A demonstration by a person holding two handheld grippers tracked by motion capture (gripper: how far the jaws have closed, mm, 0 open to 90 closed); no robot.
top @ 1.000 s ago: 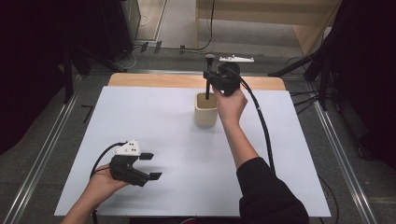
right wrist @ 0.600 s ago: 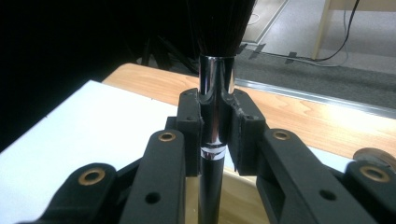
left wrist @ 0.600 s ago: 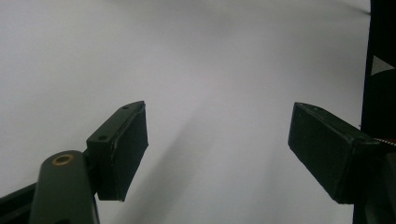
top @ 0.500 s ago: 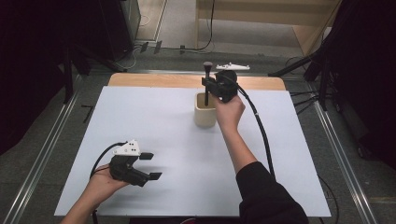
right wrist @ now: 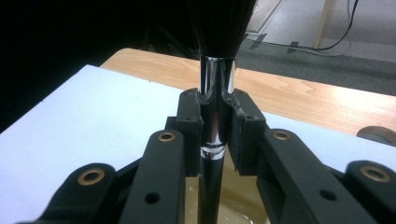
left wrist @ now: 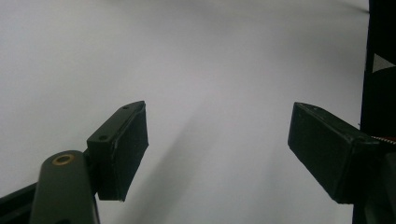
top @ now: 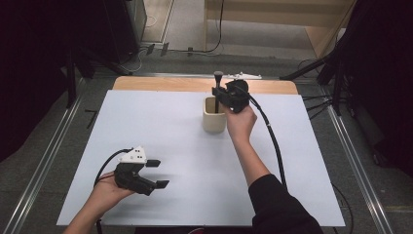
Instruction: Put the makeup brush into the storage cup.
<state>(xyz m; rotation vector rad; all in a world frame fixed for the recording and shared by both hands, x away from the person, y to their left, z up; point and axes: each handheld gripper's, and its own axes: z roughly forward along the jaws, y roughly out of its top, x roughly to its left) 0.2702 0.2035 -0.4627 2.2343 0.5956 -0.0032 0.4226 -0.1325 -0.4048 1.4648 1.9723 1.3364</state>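
We are holding a makeup brush (right wrist: 215, 116) upright in the right gripper (right wrist: 215, 135), jaws closed tight on the shiny metal collar just under the bristles. The left gripper (left wrist: 217, 140) is resting near the front left of the white table (top: 146, 126), jaws standing wide apart with nothing between them.

Where it is: the brush is standing over the beige cup (top: 213, 119) near the far middle of the table, its dark handle already reaching down inside the cup's mouth, bristle head (top: 218, 75) sticking up above the gripper.

Axis and heading: long axis is running close to vertical. Bristles are pointing up, handle end pointing down into the cup. In the right gripper view the handle is passing straight down between the jaws toward the cup's glossy inside (right wrist: 243, 205).

Handling, as we are judging it:
- Light, slim, stiff along the handle; soft only at the bristles.
- The polished collar is looking slippery, so a firm squeeze is suiting it; a loose one could let it slide or twist.
- We are taking hold at the collar, not the bristles, which would splay and crush.
- The cup is looking light too; a sideways nudge from the handle could tip it.
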